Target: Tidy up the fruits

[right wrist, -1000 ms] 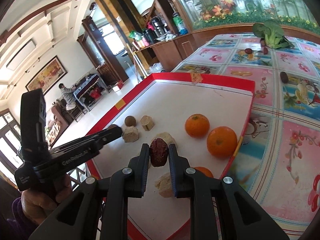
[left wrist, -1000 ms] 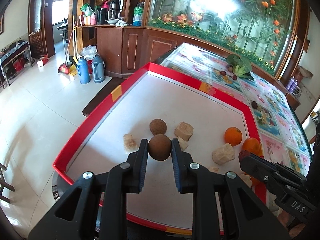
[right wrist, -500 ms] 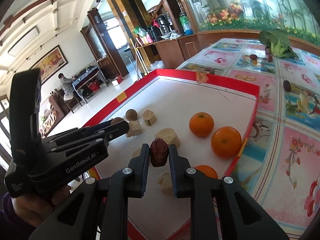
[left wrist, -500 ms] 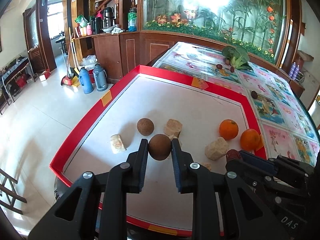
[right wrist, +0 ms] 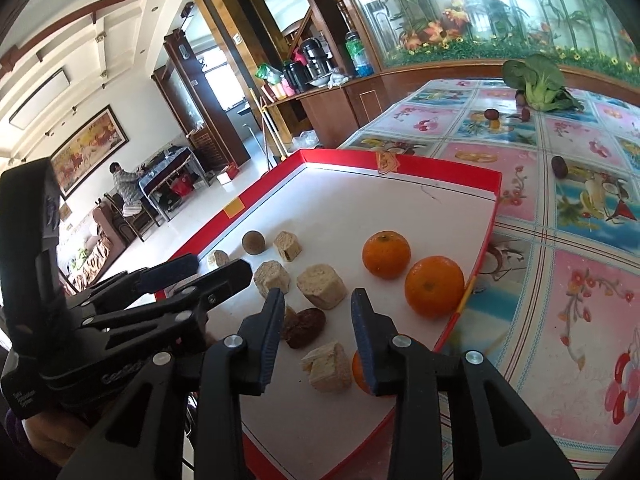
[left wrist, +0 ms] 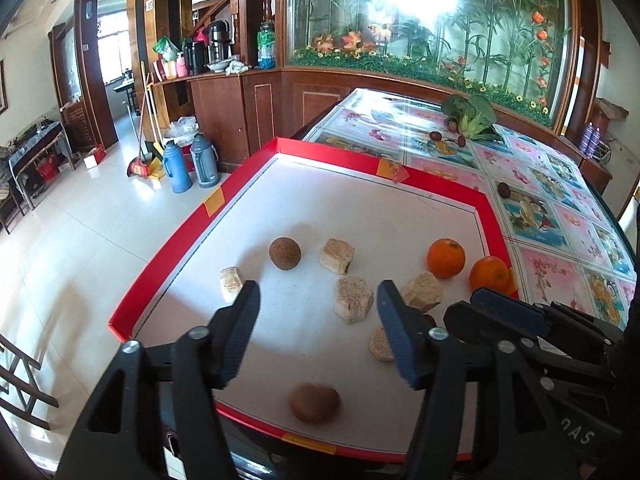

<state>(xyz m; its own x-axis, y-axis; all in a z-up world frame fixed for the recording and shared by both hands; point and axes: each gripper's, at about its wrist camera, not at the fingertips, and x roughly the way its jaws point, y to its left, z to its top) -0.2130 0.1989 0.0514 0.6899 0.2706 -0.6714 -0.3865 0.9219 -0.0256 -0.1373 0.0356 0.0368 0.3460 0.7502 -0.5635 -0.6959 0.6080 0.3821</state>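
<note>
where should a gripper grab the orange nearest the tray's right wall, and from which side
Grip the orange across its middle, its widest part, coming down from above with the fingers to its near and far sides. It is round, so no face is better than another, but the tray's red wall stands close on its right and a second orange sits close on its far left, so those sides look tight.

Beyond the table (left wrist: pixel 552 276) with its flowered cloth: two blue thermos jugs (left wrist: pixel 192 166) on the pale tiled floor, a broom (left wrist: pixel 140 152) beside them, dark kettles (right wrist: pixel 310 62) on a wooden counter, a framed painting (right wrist: pixel 90 148) on the far wall.
</note>
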